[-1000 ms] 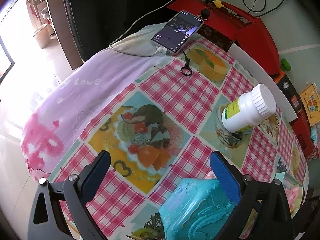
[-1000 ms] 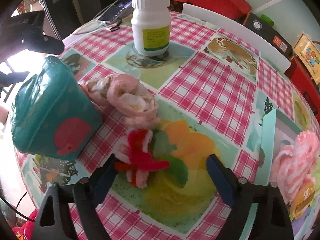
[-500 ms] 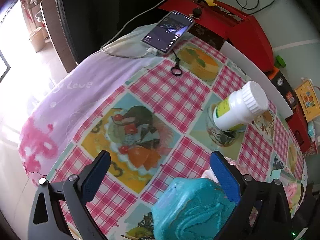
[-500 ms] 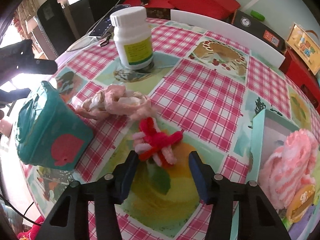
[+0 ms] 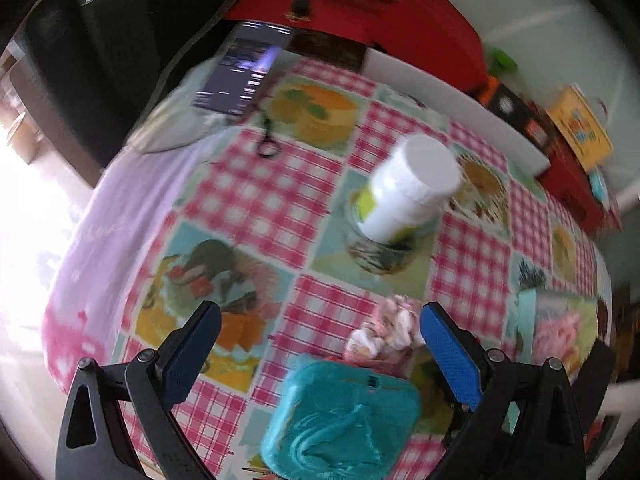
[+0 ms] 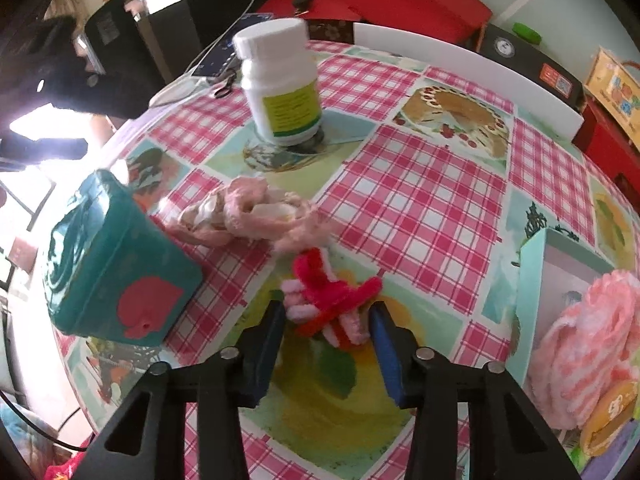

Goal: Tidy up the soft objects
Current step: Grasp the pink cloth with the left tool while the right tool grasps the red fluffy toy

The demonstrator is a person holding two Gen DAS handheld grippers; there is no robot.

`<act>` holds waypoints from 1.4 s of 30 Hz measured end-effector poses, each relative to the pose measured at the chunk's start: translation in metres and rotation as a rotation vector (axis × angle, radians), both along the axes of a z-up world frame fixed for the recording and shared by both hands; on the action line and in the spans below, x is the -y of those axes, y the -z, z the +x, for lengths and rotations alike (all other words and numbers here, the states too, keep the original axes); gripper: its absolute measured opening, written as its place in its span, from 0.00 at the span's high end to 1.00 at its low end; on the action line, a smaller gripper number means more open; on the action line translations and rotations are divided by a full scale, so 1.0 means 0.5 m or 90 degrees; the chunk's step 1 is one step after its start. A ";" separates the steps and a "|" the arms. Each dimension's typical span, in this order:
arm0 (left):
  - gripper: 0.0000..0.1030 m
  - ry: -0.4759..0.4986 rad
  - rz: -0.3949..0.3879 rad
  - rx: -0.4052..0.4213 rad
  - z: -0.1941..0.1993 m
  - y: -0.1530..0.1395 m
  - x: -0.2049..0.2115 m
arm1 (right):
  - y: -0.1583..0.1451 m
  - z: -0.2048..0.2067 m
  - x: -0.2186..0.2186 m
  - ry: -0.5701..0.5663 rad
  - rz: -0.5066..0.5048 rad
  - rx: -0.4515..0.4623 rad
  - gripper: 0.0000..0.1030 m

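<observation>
My right gripper (image 6: pixel 326 316) is shut on a red and pink fuzzy toy (image 6: pixel 330 300) and holds it just above the checked tablecloth. A pale pink soft bundle (image 6: pixel 248 216) lies beyond it, next to a teal box (image 6: pixel 112 264). A pink knitted soft item (image 6: pixel 584 344) sits in a light teal container (image 6: pixel 532 300) at the right. My left gripper (image 5: pixel 320 344) is open and empty above the teal box (image 5: pixel 344 420); the pink bundle (image 5: pixel 384 328) shows between its fingers.
A white pill bottle (image 6: pixel 280 84) stands on a glass coaster at the table's middle back. A phone (image 5: pixel 244 68) with a cable lies at the far left edge. Red boxes (image 6: pixel 400 4) and a white board (image 6: pixel 468 76) line the back.
My right gripper has closed on the red and pink toy and lifted it slightly. The left gripper has swung to the right over the teal box; its view is blurred.
</observation>
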State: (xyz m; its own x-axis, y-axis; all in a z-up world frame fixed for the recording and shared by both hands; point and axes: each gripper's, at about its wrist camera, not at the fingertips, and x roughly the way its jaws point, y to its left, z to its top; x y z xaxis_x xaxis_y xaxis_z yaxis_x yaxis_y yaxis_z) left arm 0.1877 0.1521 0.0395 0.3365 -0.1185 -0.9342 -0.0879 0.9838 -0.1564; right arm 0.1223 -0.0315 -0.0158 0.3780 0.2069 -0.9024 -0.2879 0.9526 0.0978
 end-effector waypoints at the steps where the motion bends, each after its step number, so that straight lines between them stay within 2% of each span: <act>1: 0.04 0.023 -0.014 -0.016 0.011 0.004 0.010 | 0.001 0.001 0.006 0.004 0.002 0.000 0.56; 4: 0.04 0.072 -0.046 -0.067 0.039 0.023 0.039 | 0.003 0.003 0.019 0.016 0.011 -0.001 0.57; 5: 0.04 0.082 -0.042 -0.084 0.046 0.030 0.050 | 0.004 0.004 0.023 0.019 0.013 -0.002 0.58; 14: 0.06 0.177 0.068 -0.172 0.081 0.074 0.144 | 0.008 0.010 0.059 0.050 0.022 -0.010 0.59; 17: 0.17 0.189 0.078 -0.205 0.093 0.094 0.162 | 0.007 0.010 0.064 0.055 0.026 -0.013 0.59; 22: 0.20 0.199 0.101 -0.236 0.094 0.127 0.191 | 0.005 0.012 0.064 0.058 0.032 -0.014 0.59; 24: 0.33 0.200 0.100 -0.250 0.096 0.141 0.203 | 0.004 0.012 0.065 0.060 0.034 -0.013 0.59; 25: 0.34 0.202 0.099 -0.256 0.095 0.147 0.209 | 0.002 0.011 0.066 0.062 0.035 -0.013 0.59; 31: 0.50 0.208 0.103 -0.260 0.089 0.170 0.236 | -0.003 0.011 0.071 0.069 0.041 -0.011 0.59; 36: 0.60 0.184 0.087 -0.242 0.092 0.178 0.253 | -0.007 0.012 0.075 0.072 0.046 -0.011 0.59; 42: 0.73 0.147 0.059 -0.182 0.060 0.170 0.253 | -0.009 0.012 0.077 0.073 0.048 -0.009 0.59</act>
